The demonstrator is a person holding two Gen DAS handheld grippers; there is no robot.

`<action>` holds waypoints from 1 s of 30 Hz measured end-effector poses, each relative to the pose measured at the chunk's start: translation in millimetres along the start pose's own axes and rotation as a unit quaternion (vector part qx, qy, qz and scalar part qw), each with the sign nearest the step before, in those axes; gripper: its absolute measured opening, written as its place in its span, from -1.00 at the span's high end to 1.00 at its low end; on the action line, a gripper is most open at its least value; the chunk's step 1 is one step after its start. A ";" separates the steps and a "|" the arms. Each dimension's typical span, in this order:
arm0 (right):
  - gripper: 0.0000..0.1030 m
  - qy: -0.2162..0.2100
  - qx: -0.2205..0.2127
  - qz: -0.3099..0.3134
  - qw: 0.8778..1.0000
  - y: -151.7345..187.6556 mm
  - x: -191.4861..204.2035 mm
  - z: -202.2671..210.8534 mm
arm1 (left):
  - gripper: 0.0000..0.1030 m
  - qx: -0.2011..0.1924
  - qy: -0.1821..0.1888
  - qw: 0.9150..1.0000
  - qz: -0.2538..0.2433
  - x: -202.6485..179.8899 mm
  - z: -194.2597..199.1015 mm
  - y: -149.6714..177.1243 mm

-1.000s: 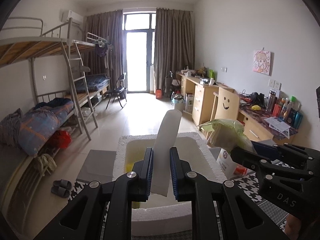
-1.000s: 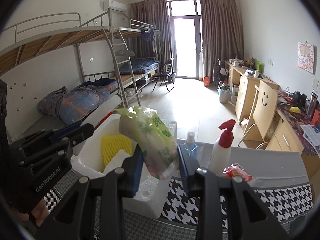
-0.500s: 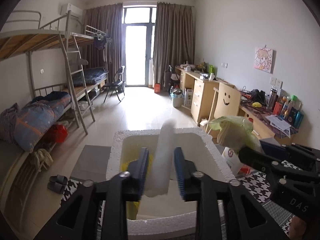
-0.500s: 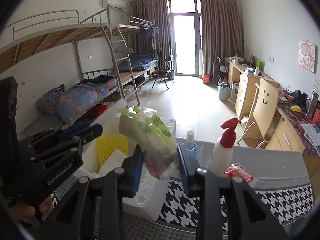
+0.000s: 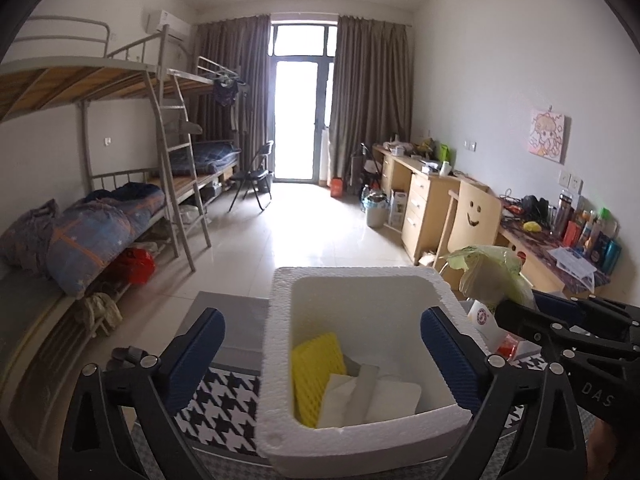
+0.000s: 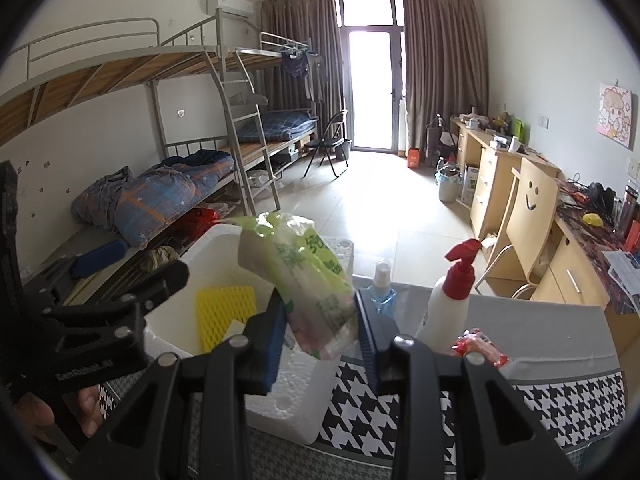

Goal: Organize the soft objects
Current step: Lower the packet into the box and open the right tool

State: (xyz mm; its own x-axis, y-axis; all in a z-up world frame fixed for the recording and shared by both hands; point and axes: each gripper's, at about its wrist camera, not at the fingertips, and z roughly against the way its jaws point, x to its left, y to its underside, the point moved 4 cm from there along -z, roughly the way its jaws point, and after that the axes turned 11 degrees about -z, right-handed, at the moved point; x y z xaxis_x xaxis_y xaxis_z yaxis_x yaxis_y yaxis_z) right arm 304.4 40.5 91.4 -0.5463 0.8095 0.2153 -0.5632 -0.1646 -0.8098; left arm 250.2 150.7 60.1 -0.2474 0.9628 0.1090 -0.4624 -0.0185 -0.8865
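A white foam box (image 5: 362, 438) (image 6: 218, 240) stands on the houndstooth-covered table. In it lie a yellow mesh sleeve (image 5: 316, 364) (image 6: 224, 312) and white foam pieces (image 5: 372, 394). My left gripper (image 5: 324, 348) hangs over the box; its jaws are opening wide and nothing is between them. My right gripper (image 6: 322, 320) is shut on a green-and-white plastic pack (image 6: 304, 280) (image 5: 492, 276), held in the air beside the box's right wall.
A spray bottle with a red trigger (image 6: 450, 300), a small blue bottle (image 6: 382, 288) and a red packet (image 6: 478, 346) stand on the table (image 6: 552, 396) right of the box. Bunk beds line the left wall, desks and a chair the right. A hand (image 6: 40, 416) holds the left gripper.
My left gripper opened and let go of the white foam piece, which dropped into the box. The right gripper kept still with the pack.
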 end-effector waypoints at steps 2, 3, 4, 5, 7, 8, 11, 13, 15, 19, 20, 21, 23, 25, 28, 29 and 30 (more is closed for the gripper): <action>0.27 -0.001 0.001 0.003 1.000 1.3 1.3 -0.3 | -0.98 -0.003 -0.007 1.000 0.006 5.1 2.8 0.3; 0.27 -0.002 0.001 0.003 1.000 1.4 1.3 -1.2 | -0.98 -0.004 -0.009 1.000 0.007 7.0 4.2 0.8; 0.27 -0.003 0.002 0.005 1.000 1.4 2.5 -2.0 | -0.98 -0.004 -0.011 1.000 0.007 8.4 4.9 0.7; 0.27 -0.005 0.003 0.006 1.000 1.2 3.8 -2.8 | -0.98 -0.004 -0.013 1.000 0.006 10.0 5.9 0.9; 0.27 -0.008 0.005 0.008 1.000 1.0 7.1 -4.6 | -0.98 -0.003 -0.022 1.000 0.008 13.7 7.2 1.4; 0.27 -0.009 0.006 0.011 1.000 1.1 8.6 -5.4 | -0.98 -0.003 -0.026 1.000 0.009 16.0 8.3 2.2; 0.27 -0.012 0.007 0.013 1.000 1.9 10.9 -7.0 | -0.98 -0.001 -0.029 1.000 0.012 20.1 11.0 4.2; 0.27 -0.015 0.009 0.015 1.000 2.9 12.9 -8.0 | -0.98 -0.004 -0.033 0.999 0.013 22.8 14.1 4.1; 0.27 -0.019 0.013 0.016 1.000 2.7 15.3 -10.4 | -0.98 -0.006 -0.037 0.999 0.016 26.0 16.9 5.3; 0.27 -0.024 0.024 0.019 0.999 4.0 19.5 -16.8 | -0.98 -0.005 -0.037 0.999 0.020 28.8 20.7 10.7; 0.27 -0.026 0.026 0.018 0.999 4.1 19.9 -17.9 | -0.98 -0.005 -0.039 0.999 0.022 29.7 21.1 11.7; 0.27 -0.028 0.030 0.017 0.999 4.3 20.4 -19.1 | -0.98 -0.004 -0.040 0.999 0.023 32.3 21.7 13.1; 0.27 -0.033 0.035 0.016 0.999 4.3 21.4 -21.7 | -0.98 -0.004 -0.042 0.999 0.024 34.3 21.9 14.1; 0.27 -0.032 0.037 0.019 0.999 4.0 23.4 -24.1 | -0.98 -0.004 -0.046 0.999 0.025 36.9 22.5 14.5; 0.27 -0.027 0.039 0.022 0.999 5.0 25.3 -29.1 | -0.98 -0.001 -0.048 0.998 0.027 38.9 21.7 15.8; 0.27 -0.026 0.040 0.023 0.999 5.4 26.6 -31.1 | -0.98 0.000 -0.049 0.998 0.027 38.7 21.4 16.9; 0.27 -0.025 0.042 0.024 0.998 5.9 27.2 -33.3 | -0.98 0.002 -0.050 0.998 0.028 40.1 21.2 17.7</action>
State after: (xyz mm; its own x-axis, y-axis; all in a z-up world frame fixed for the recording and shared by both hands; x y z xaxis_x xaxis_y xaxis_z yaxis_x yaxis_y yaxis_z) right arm 306.9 80.3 74.2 -0.6035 0.7705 0.2054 -0.5842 -0.2518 -0.7716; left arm 214.0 183.2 58.3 -0.3555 0.9288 0.1043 -0.4485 -0.0716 -0.8909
